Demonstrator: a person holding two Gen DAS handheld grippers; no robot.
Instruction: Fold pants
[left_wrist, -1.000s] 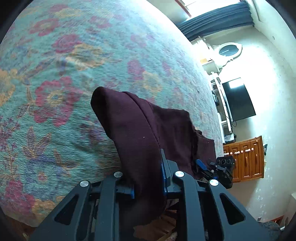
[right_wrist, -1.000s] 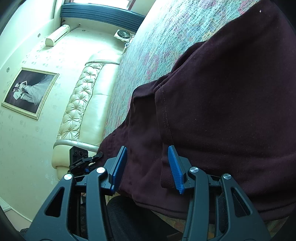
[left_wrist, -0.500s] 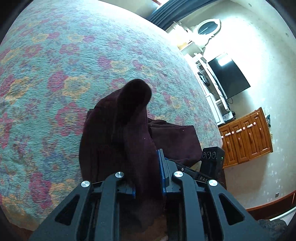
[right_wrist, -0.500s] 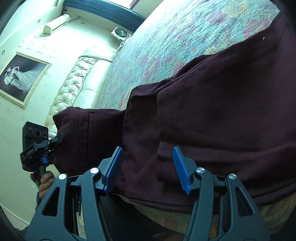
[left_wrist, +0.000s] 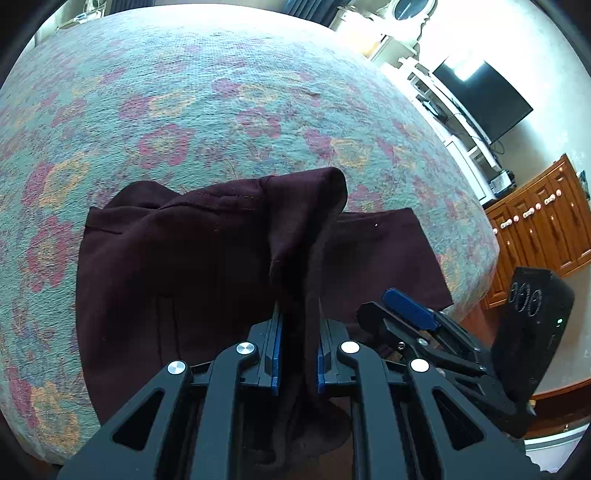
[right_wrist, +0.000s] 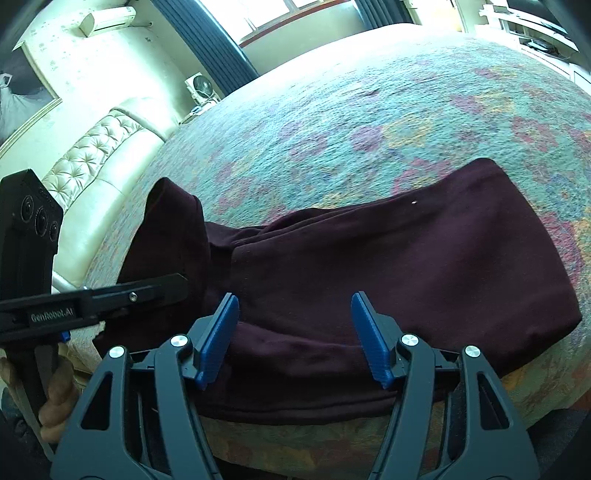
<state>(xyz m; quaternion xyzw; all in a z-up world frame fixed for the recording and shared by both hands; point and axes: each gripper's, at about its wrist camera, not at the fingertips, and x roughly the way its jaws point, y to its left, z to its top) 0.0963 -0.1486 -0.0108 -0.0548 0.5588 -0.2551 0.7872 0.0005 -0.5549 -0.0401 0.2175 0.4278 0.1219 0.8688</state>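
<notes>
Dark maroon pants lie partly folded on a floral bedspread near the bed's front edge. My left gripper is shut on a raised fold of the pants and holds it up above the rest of the cloth. In the right wrist view the pants spread across the bed edge, with the held fold standing up at the left. My right gripper is open, its blue pads on either side of the pants' near edge, holding nothing. The left gripper shows there at the left.
A cream tufted headboard is at the far left. A television and a wooden cabinet stand beyond the bed's right side. The right gripper also shows in the left wrist view, low at the right.
My left gripper has carried the held fold across, over the lower layer of the pants. My right gripper has opened wider and drawn back from the cloth.
</notes>
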